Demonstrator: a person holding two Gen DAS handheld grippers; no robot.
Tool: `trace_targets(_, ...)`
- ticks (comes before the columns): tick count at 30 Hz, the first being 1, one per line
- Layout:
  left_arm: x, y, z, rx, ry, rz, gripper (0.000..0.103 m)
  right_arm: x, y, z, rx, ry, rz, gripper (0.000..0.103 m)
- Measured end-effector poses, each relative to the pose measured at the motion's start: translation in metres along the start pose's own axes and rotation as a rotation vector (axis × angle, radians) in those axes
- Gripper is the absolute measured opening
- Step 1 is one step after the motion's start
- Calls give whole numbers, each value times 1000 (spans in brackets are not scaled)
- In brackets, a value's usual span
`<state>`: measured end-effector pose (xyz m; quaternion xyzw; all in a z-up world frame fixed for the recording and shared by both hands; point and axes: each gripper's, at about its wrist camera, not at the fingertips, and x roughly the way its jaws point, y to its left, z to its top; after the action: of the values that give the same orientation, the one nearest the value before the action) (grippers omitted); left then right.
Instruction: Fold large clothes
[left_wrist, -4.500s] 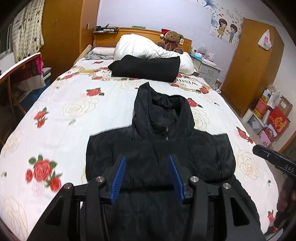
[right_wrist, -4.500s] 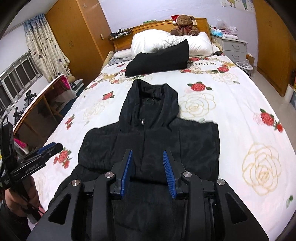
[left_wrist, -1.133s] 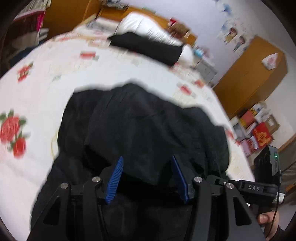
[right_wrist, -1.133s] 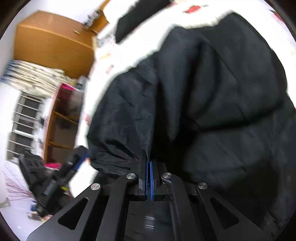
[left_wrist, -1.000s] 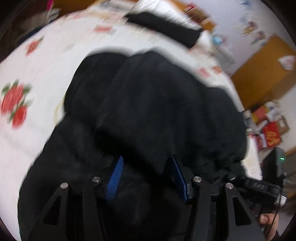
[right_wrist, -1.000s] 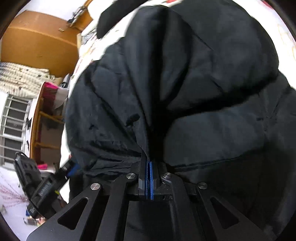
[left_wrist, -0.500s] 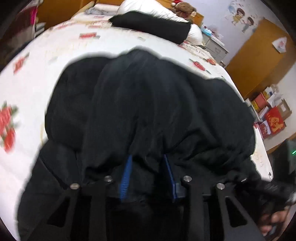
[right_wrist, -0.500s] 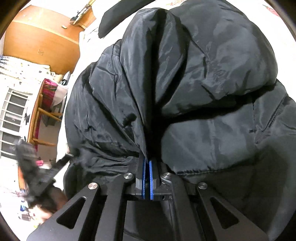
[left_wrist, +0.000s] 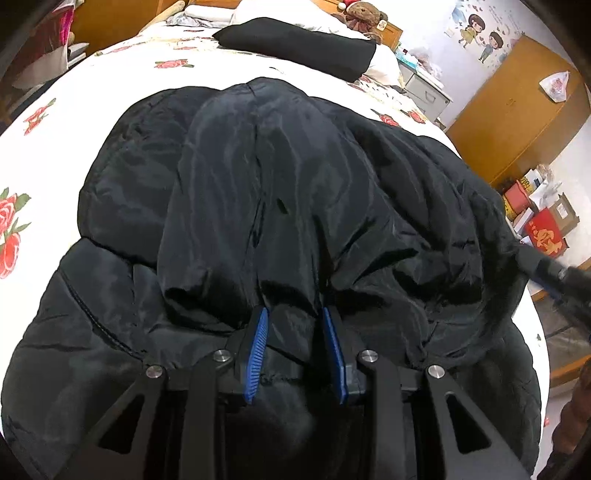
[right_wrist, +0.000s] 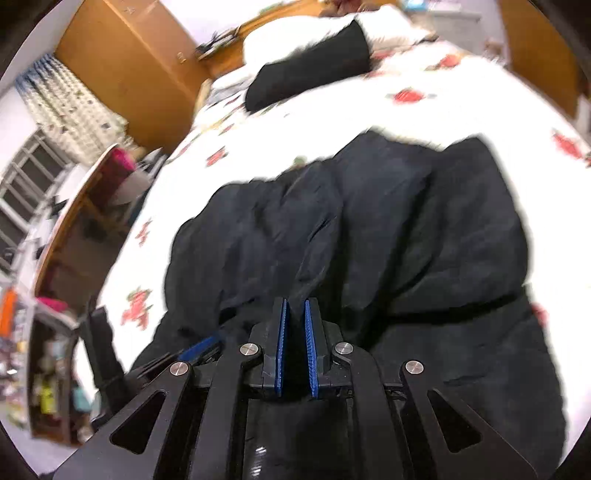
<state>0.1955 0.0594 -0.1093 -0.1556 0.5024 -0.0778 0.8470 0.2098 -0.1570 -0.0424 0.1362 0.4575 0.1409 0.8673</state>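
A black jacket (left_wrist: 295, 192) lies bunched on the bed (left_wrist: 122, 77), its hood folded down over the body, on a white cover printed with red roses. Beyond the jacket, toward the headboard, a folded black garment (left_wrist: 299, 44) rests against a white pillow (left_wrist: 384, 64), and a teddy bear (left_wrist: 364, 13) sits behind that.

The left tongs (left_wrist: 295, 332) sit at the near edge of the jacket, partly closed, their blue pads pressed against a fold of the hood's fabric that bulges up between them. To the right of the jacket in this view, a blurred black part of the right tool reaches in over the jacket's edge.

The right tongs (right_wrist: 294, 332) hang over the jacket's near edge with their jaws opening, a narrow gap between the blue pads. No fabric shows between them; the jacket (right_wrist: 369, 236) lies beyond the tips. The right view is blurred. Left of the jacket there, the left tool's blue pad shows at the cloth's edge.
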Motion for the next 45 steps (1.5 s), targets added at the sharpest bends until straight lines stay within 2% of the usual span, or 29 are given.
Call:
trace_targets(4,0,5,-1,-2,2,-6,34,-34,-7,9,-30,-139,-119,10)
trace_targets(6,1,3,-1,5,-1,2,34,-34,-8,11,-26,-150,-120,10)
trace_targets(9,1,1,0,11,-3,9,34,-10,-3,7,-38,-71,0,10)
trace_targets(12,6,-7,1,8,-2,5,34,32,5,-9,-107,41,-7,10)
trace_targets(13,6,-7,0,6,-3,2,34,45,0,-14,-97,74,-45,10)
trace_targets(14,5,-6,-1,5,-4,-2,34,60,-16,-21,-62,116,-102,0)
trace_targets(15,6,-5,-2,6,-5,-5,34,67,-29,-26,-25,133,-101,0)
trace_targets(17,8,-2,-6,13,-5,-12,34,77,-50,-32,48,145,-65,0)
trace_targets(21,14,-1,-7,20,-6,2,34,89,-52,-30,32,155,-78,0)
trace_targets(25,7,-4,-4,21,10,13,34,82,-60,-23,80,172,-23,0)
trace_targets(27,-9,-8,-4,33,20,22,33,63,-60,-18,75,156,-9,1)
trace_targets(29,-31,-10,-7,43,-6,9,33,45,-53,-16,57,123,-12,2)
trace_targets(32,-63,-20,3,86,-91,11,33,10,-43,2,13,11,1,3)
trace_targets(35,-73,-32,36,115,-177,22,34,5,-34,26,-12,-59,9,6)
trace_targets(37,-62,-35,68,114,-225,57,34,18,-24,44,-40,-80,-5,6)
trace_targets(40,-29,-23,102,92,-243,128,34,46,-32,71,-27,-92,-32,6)
trace_targets(42,0,-7,104,44,-194,184,34,73,-53,74,16,-72,-106,6)
trace_targets(43,14,6,98,18,-171,180,35,81,-74,70,53,-56,-121,5)
trace_targets(44,24,17,88,9,-175,177,35,87,-85,67,83,-43,-117,0)
trace_targets(45,27,23,80,9,-194,172,35,97,-101,58,116,-38,-93,0)
